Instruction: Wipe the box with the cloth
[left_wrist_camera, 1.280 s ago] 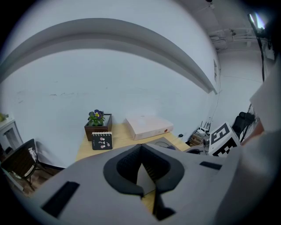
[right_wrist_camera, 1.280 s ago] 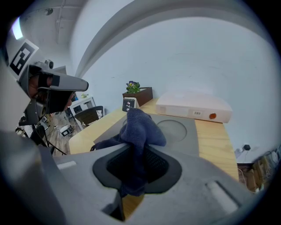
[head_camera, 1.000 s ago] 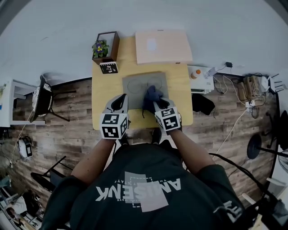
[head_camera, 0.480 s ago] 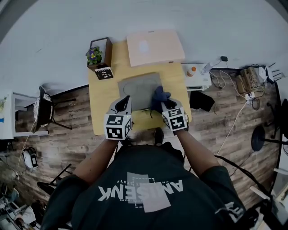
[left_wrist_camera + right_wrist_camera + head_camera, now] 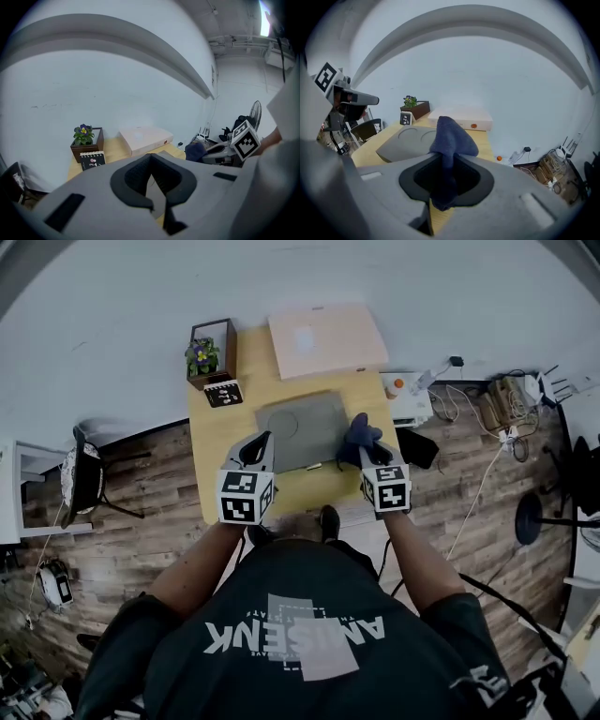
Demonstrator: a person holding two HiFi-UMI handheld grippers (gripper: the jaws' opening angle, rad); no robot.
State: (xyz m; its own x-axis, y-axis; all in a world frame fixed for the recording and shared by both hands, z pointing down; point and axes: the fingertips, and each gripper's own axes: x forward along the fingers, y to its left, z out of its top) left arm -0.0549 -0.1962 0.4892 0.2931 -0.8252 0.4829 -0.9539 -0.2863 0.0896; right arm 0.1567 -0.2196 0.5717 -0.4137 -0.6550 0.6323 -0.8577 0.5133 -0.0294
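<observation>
Clamped tight in right gripper (image 5: 364,452): bunched dark blue cloth (image 5: 362,433), just beside right edge of flat grey box (image 5: 302,430), seemingly off its top. At box's near left corner, left gripper (image 5: 265,442), jaws pressed together, empty. Probably mid-wipe; more passes likely left.

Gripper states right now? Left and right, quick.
Left gripper: closed, nothing between the jaws.
Right gripper: closed on the dark blue cloth.
</observation>
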